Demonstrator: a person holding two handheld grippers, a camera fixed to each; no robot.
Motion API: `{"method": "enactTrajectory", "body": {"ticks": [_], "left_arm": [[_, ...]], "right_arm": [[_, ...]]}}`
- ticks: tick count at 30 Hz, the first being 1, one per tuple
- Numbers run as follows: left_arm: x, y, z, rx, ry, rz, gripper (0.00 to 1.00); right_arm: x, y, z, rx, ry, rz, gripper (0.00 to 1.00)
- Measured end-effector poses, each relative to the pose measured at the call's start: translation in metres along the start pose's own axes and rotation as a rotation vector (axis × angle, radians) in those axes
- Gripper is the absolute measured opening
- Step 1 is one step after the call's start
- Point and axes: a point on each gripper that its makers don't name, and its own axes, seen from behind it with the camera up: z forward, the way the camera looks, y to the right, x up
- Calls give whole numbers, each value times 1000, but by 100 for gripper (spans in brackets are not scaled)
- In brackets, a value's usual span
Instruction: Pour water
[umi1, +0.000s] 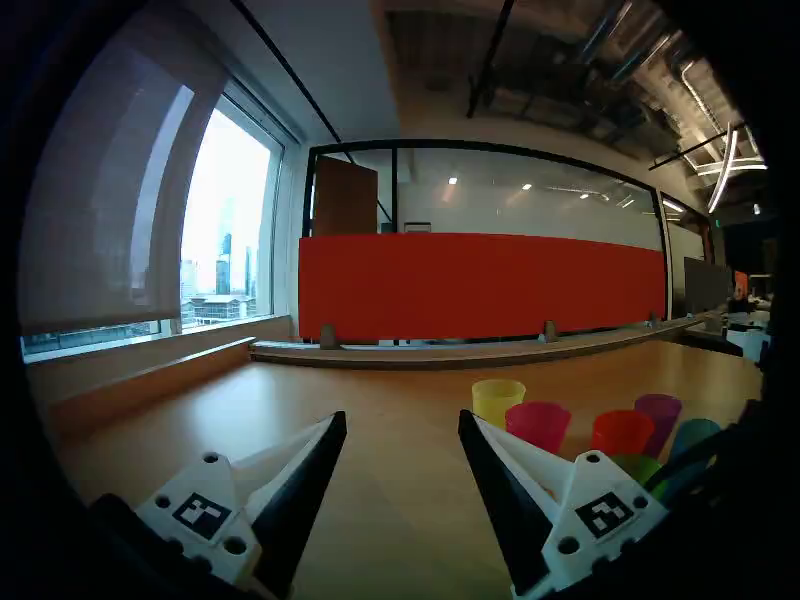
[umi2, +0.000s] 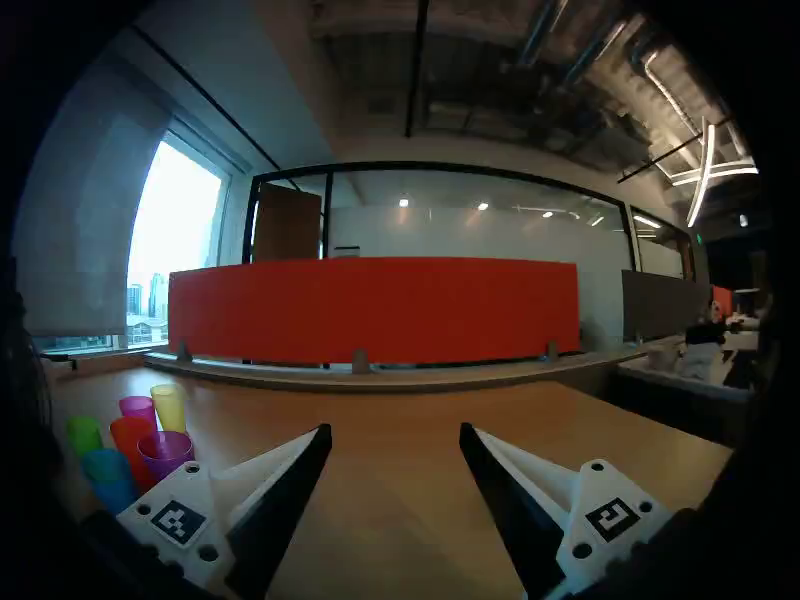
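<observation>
Where the room opens ahead of both cameras, the contents run as follows.

1. Broad light-brown wooden surface (umi1: 400, 385), reaching back to a raised ledge.
2. Long red rectangular partition panel (umi1: 480, 285), upright along the far edge of the surface, with a glass wall (umi1: 520, 195) behind it.
3. Tall window (umi1: 225, 230) at the left, with a pale roller blind (umi1: 100, 220) partly lowered and city buildings outside.
4. Left gripper (umi1: 400, 415), white with black inner faces: its 2 fingers are spread apart with nothing between them but bare wood.
5. Right gripper (umi2: 395, 430), of like build: fingers parted, empty, bare wood in the gap.
6. 6 plastic cups, upright and close together on the surface. The left gripper view shows them just beyond its right-hand finger: yellow cup (umi1: 498, 398), pink cup (umi1: 538, 425), orange cup (umi1: 622, 432), purple cup (umi1: 658, 410), teal cup (umi1: 695, 435), green cup (umi1: 640, 468). In the right gripper view the group stands at lower left, beside the left-hand finger.
</observation>
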Motion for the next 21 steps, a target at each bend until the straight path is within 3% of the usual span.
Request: {"method": "enactTrajectory", "body": {"ticks": [21], "left_arm": [[0,0,0,0,0,0,83]], "right_arm": [[-5,0,1,-6,-29,-5,99]]}}
